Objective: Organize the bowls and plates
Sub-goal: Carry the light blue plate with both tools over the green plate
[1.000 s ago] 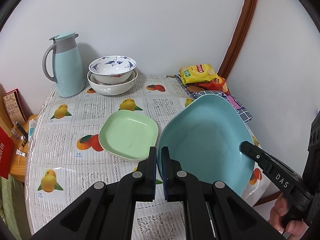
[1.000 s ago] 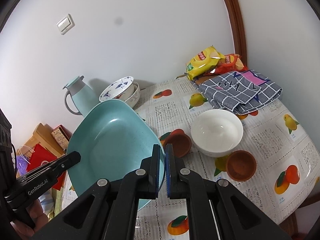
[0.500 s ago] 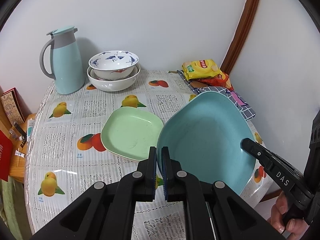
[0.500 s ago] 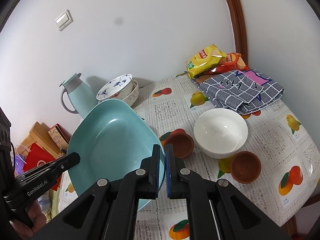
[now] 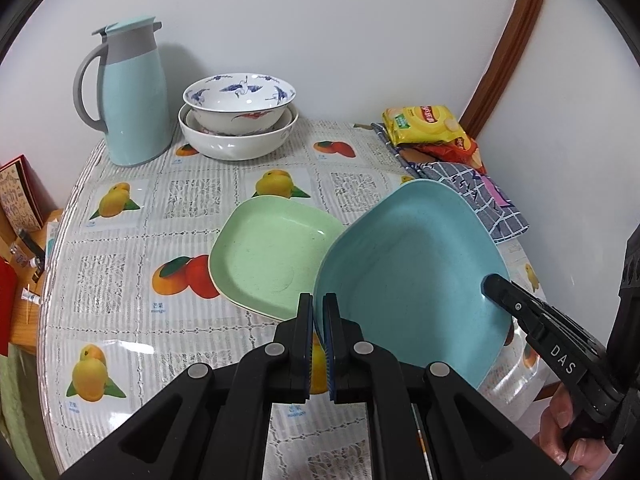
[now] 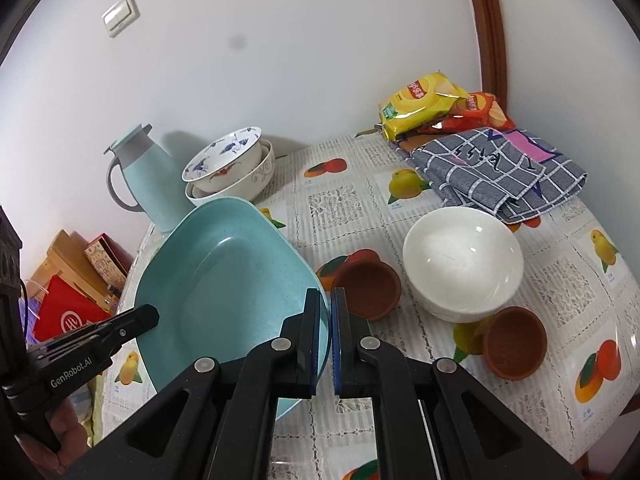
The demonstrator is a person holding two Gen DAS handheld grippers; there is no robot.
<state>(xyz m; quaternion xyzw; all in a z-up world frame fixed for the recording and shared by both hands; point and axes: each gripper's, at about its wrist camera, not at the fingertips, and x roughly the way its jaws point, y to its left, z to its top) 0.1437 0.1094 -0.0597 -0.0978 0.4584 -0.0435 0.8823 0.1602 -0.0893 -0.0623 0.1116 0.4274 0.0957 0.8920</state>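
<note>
Both tools clamp the blue plate (image 5: 412,280) by opposite rims: left gripper (image 5: 317,344) pinched tight on the near-left edge, right gripper (image 6: 325,340) pinched tight on the rim facing it. Plate hangs tilted above the table (image 5: 120,320), its left edge overlapping the green plate (image 5: 272,264), which lies flat just ahead of the left gripper.

Risks, as judged:
- Thin rim grips on a smooth, glossy plate; any uneven pull between the two hands could twist it out of one set of pads.
- Tilt is steep. Lowered like this, the low edge could strike the green plate and shove it rather than nest.
- Brown cups (image 6: 368,286) and the white bowl (image 6: 464,264) sit just beyond the right gripper; a swing that way could knock them.

Materials:
- Blue and green plates: rounded-square, shallow, faintly speckled, plastic-looking.
- White bowl: glazed, round, reflective.
- Cups: matte, terracotta-like.
- Stacked patterned bowls (image 5: 240,108) far ahead, ceramic.
- Tablecloth: clear film over fruit print, slippery-looking.
</note>
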